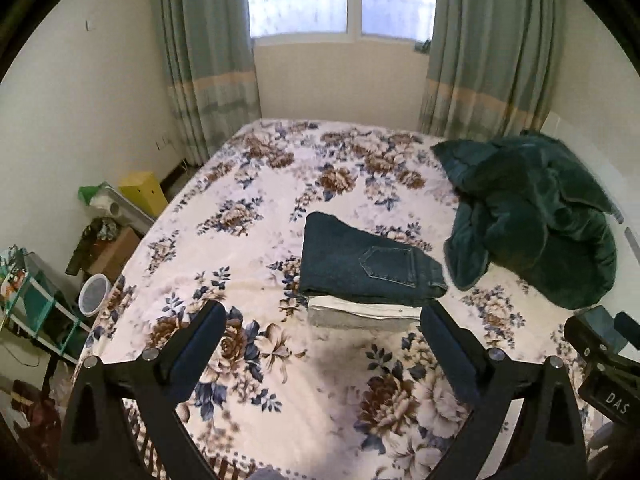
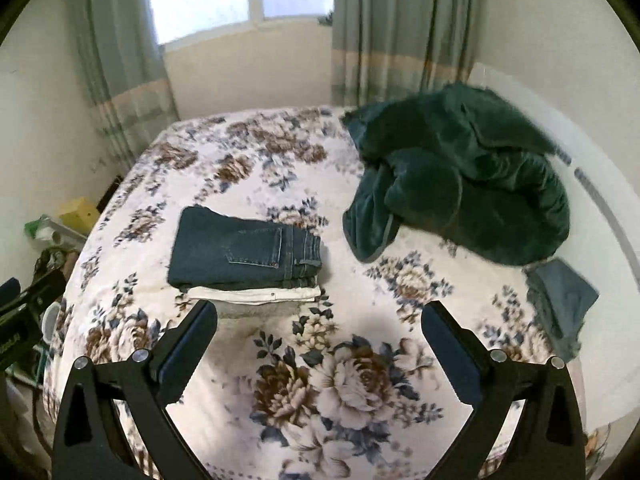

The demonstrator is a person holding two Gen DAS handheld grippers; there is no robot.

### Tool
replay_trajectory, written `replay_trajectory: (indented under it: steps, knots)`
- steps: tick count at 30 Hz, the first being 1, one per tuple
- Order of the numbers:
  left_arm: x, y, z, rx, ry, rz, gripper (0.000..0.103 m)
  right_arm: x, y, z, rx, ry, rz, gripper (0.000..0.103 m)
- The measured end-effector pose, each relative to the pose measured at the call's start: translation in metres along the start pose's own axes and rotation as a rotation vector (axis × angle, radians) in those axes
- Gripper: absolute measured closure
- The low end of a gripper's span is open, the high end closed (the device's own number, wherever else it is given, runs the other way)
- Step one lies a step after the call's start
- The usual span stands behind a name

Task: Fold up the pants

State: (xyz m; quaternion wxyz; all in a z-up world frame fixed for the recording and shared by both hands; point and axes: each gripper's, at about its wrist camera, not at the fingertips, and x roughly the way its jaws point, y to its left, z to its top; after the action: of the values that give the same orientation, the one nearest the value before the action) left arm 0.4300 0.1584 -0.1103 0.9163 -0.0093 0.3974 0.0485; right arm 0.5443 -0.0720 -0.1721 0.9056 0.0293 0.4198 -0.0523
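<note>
Folded dark blue jeans lie on top of a folded white garment and a grey one on the floral bed. The same stack shows in the right wrist view, jeans over white cloth. My left gripper is open and empty, just in front of the stack. My right gripper is open and empty, in front of and to the right of the stack. Part of the right gripper's body shows at the left wrist view's right edge.
A crumpled dark green blanket lies at the bed's right side, also in the left wrist view. A small blue-grey cloth lies near the right edge. Boxes, a yellow box and a shelf stand on the floor left of the bed.
</note>
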Motion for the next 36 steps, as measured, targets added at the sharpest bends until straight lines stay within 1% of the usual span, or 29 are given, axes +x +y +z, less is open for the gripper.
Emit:
replay_trajectory:
  steps: [1, 4, 6, 11, 13, 16, 18, 20, 24, 28, 36]
  knots:
    - [-0.011, -0.002, -0.003, -0.001, -0.009, -0.001, 0.004, -0.012, -0.002, -0.002, -0.006, -0.014, 0.006, 0.000]
    - [-0.052, -0.007, -0.016, 0.002, -0.040, 0.011, 0.004, -0.067, -0.010, -0.014, -0.040, -0.064, 0.028, 0.000]
    - [-0.082, -0.010, -0.025, -0.003, -0.059, 0.022, 0.004, -0.093, -0.015, -0.021, -0.047, -0.081, 0.047, 0.000]
    - [-0.135, -0.012, -0.044, -0.021, -0.089, 0.040, 0.004, -0.165, -0.028, -0.046, -0.064, -0.113, 0.095, 0.000]
    - [-0.154, -0.010, -0.049, -0.027, -0.098, 0.048, 0.004, -0.189, -0.032, -0.055, -0.067, -0.125, 0.098, 0.000]
    - [-0.176, -0.009, -0.052, -0.028, -0.121, 0.033, 0.004, -0.223, -0.038, -0.064, -0.067, -0.141, 0.097, 0.000]
    - [-0.186, -0.008, -0.053, -0.022, -0.135, 0.016, 0.000, -0.244, -0.041, -0.069, -0.059, -0.155, 0.094, 0.000]
    - [-0.193, -0.006, -0.055, -0.023, -0.139, 0.008, 0.000, -0.259, -0.040, -0.072, -0.069, -0.170, 0.081, 0.000]
    - [-0.198, -0.001, -0.059, -0.024, -0.143, 0.007, 0.000, -0.286, -0.033, -0.078, -0.082, -0.184, 0.081, 0.000]
    - [-0.205, 0.001, -0.067, -0.020, -0.141, 0.011, 0.000, -0.297, -0.023, -0.082, -0.095, -0.191, 0.075, 0.000]
    - [-0.211, 0.004, -0.076, -0.008, -0.139, 0.022, 0.000, -0.306, -0.017, -0.088, -0.091, -0.180, 0.085, 0.000]
